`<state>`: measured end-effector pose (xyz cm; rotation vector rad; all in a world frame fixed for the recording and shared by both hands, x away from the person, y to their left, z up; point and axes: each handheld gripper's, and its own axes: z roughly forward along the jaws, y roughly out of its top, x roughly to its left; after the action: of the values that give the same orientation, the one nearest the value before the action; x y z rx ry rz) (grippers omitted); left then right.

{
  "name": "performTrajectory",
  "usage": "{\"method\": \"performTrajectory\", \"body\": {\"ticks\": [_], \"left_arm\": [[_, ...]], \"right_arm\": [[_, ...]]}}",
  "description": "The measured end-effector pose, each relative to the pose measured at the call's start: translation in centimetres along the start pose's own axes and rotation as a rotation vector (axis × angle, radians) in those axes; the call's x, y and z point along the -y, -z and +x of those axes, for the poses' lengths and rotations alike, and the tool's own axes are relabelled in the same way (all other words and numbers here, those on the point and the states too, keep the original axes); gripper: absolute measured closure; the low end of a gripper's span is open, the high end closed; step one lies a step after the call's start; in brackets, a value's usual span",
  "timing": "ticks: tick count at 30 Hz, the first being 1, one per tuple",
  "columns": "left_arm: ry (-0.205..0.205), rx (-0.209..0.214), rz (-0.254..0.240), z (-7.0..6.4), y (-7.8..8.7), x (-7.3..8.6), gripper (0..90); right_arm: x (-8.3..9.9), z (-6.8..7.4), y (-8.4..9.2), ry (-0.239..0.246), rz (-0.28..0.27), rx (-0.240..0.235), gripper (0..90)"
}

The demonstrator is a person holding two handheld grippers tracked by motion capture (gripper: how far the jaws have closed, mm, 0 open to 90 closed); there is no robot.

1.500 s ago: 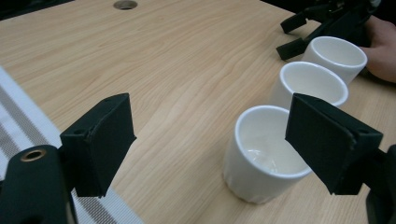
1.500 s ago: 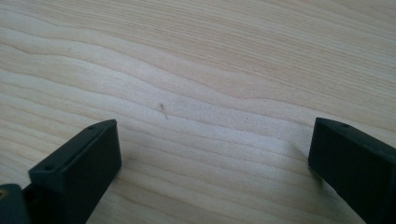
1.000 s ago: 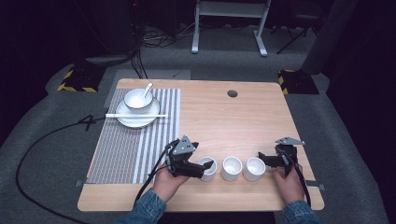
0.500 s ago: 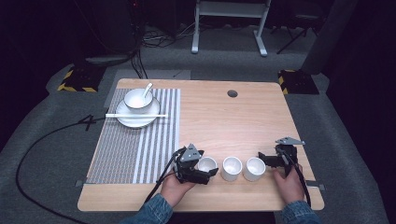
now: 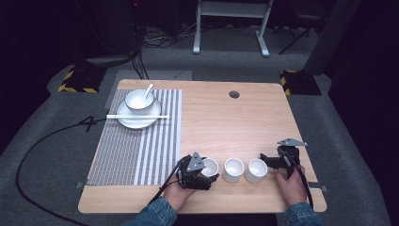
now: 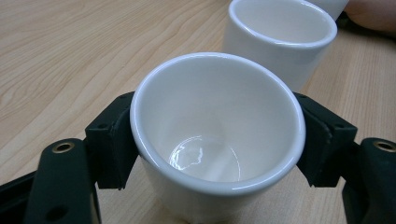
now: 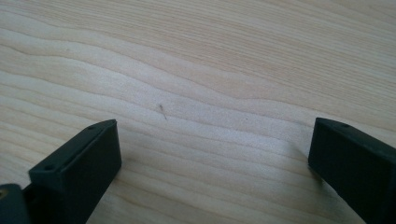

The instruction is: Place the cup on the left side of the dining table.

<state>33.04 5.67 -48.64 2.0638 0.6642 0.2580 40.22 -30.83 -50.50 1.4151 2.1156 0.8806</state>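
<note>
Your left gripper [image 5: 207, 175] sits near the front edge of the wooden table [image 5: 226, 122], and its two black jaws are pressed against opposite sides of a white cup [image 6: 217, 140], gripping it just below the rim; the cup stands upright and empty, its glossy bottom catching the light. Just beside it to the right stands a second white cup [image 5: 234, 169], and a third white cup [image 5: 257, 170] follows in the same row, each a little apart from its neighbour. Your right gripper [image 5: 267, 161] rests just to the right of that third cup, pointing toward it, and in the right gripper view its jaws stand wide apart with bare wood grain between them, holding nothing. Far off at the back left, a striped grey placemat [image 5: 141, 146] carries a white plate [image 5: 136, 118] with a white bowl [image 5: 137, 100] on it, a spoon [image 5: 148, 89] leaning in the bowl, and a pair of white chopsticks [image 5: 136, 116] lying across the plate's front rim
</note>
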Motion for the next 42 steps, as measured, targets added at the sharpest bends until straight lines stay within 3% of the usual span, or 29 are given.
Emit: {"method": "performTrajectory", "body": {"ticks": [7,10,13,16,18,23,33,42], "left_arm": [[-0.002,0.003,0.017,0.0,0.0,-0.2,26.4],[0.025,0.012,0.048,0.2,0.2,-0.9,27.0],[0.033,0.022,0.046,0.4,0.5,-1.2,27.1],[0.002,0.008,0.073,0.5,1.2,-2.1,27.1],[-0.009,0.008,0.072,0.5,1.6,-2.4,27.0],[0.014,0.008,0.04,1.2,2.9,-3.4,27.0],[0.013,-0.057,0.021,2.3,4.3,-4.9,27.0],[0.033,-0.074,-0.012,3.3,5.6,-6.0,27.1]], "right_arm": [[0.0,0.0,0.0,0.0,0.0,0.0,2.5],[0.0,0.0,0.0,0.0,0.0,0.0,2.5],[0.0,0.0,0.0,0.0,0.0,0.0,2.5],[0.0,0.0,0.0,0.0,0.0,0.0,2.5],[0.0,0.0,0.0,0.0,0.0,0.0,2.5],[0.0,0.0,0.0,0.0,0.0,0.0,2.5],[0.0,0.0,0.0,0.0,0.0,0.0,2.5],[0.0,0.0,0.0,0.0,0.0,0.0,2.5]]}}
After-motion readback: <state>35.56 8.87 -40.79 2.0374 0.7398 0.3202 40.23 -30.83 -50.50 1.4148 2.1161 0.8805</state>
